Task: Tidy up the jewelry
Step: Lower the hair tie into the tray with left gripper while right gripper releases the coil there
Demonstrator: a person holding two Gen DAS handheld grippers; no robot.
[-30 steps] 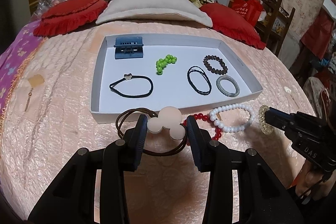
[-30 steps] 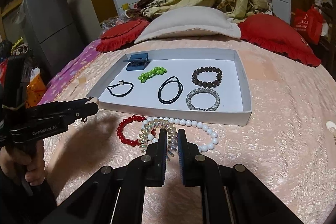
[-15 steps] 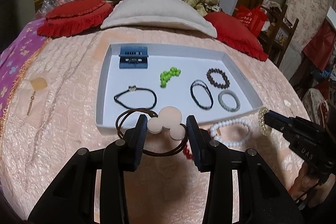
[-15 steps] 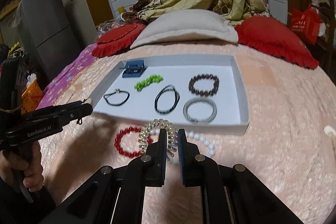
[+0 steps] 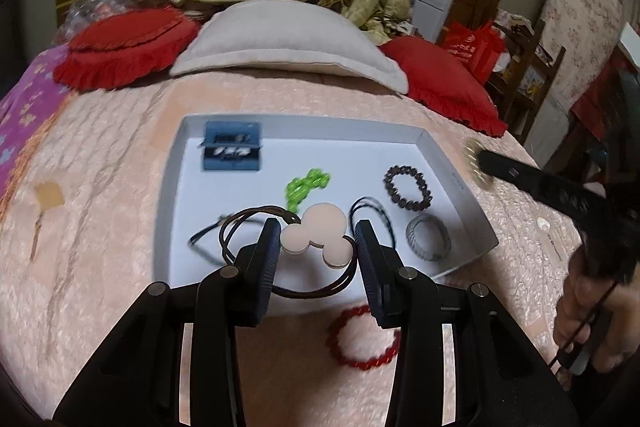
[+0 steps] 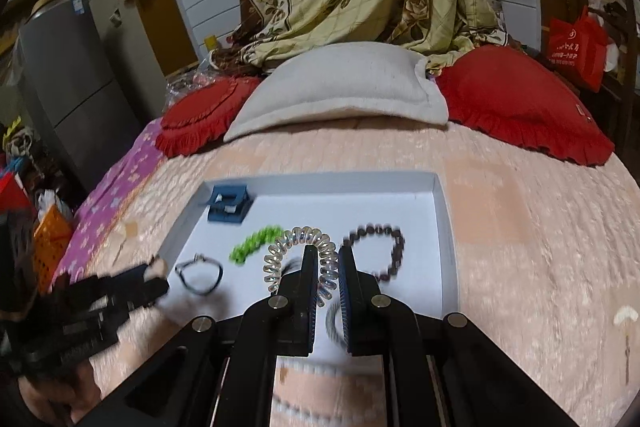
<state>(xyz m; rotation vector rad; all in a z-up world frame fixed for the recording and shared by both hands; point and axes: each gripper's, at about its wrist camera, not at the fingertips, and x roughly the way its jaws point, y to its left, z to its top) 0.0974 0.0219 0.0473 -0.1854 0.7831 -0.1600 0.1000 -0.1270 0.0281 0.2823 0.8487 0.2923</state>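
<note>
My left gripper [image 5: 316,241] is shut on a brown hair tie with a pink three-disc charm [image 5: 316,237] and holds it above the near part of the white tray [image 5: 172,187]. My right gripper [image 6: 328,269] is shut on a clear spiral hair tie [image 6: 298,247], lifted over the tray [image 6: 440,211]. In the tray lie a blue clip [image 5: 232,151], green beads [image 5: 306,187], a dark bead bracelet [image 5: 408,187], a black cord loop [image 5: 370,213], a grey band [image 5: 428,237] and a thin black hair tie [image 6: 200,273]. A red bead bracelet [image 5: 366,339] lies on the bedspread in front of the tray.
The tray sits on a pink quilted bedspread [image 5: 100,227]. A grey pillow [image 5: 280,43] and red cushions [image 5: 124,47] lie at the back. A white bead bracelet [image 6: 320,371] shows under my right gripper. The other gripper shows at each view's side edge [image 5: 540,187] [image 6: 100,303].
Both grippers have risen and moved forward over the tray, carrying their hair ties. The red and white bracelets have stayed on the bedspread and dropped lower in view.
</note>
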